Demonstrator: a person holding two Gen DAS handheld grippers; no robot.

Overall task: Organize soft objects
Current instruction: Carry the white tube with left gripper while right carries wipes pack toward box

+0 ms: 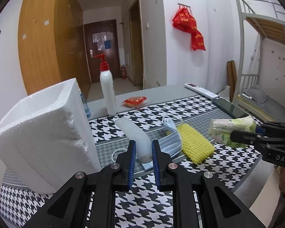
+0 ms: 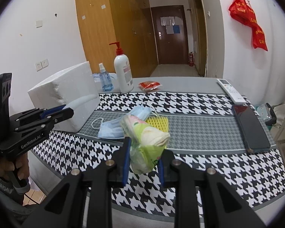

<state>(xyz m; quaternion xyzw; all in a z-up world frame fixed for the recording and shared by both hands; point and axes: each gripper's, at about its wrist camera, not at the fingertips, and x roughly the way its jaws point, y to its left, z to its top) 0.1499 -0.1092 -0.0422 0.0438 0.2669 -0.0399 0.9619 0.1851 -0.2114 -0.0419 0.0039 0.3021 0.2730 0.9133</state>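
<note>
My left gripper (image 1: 143,146) is shut on a pale soft tube-shaped object (image 1: 134,133) and holds it above the table, right of the white foam box (image 1: 39,133). My right gripper (image 2: 144,152) is shut on a green-and-white tissue pack (image 2: 146,138), lifted over the table; it also shows in the left wrist view (image 1: 229,131). A blue face mask (image 1: 171,138) and a yellow foam net (image 1: 195,144) lie on the houndstooth cloth (image 1: 142,199). In the right wrist view the mask (image 2: 112,127) and the net (image 2: 159,122) lie behind the pack, and the left gripper (image 2: 64,110) is beside the foam box (image 2: 66,95).
A white pump bottle (image 2: 123,72), a blue spray bottle (image 2: 104,81) and a red snack packet (image 2: 149,85) stand at the back. A white remote (image 2: 230,92) and a dark phone (image 2: 250,127) lie at the right. A bunk bed (image 1: 262,57) stands beyond the table.
</note>
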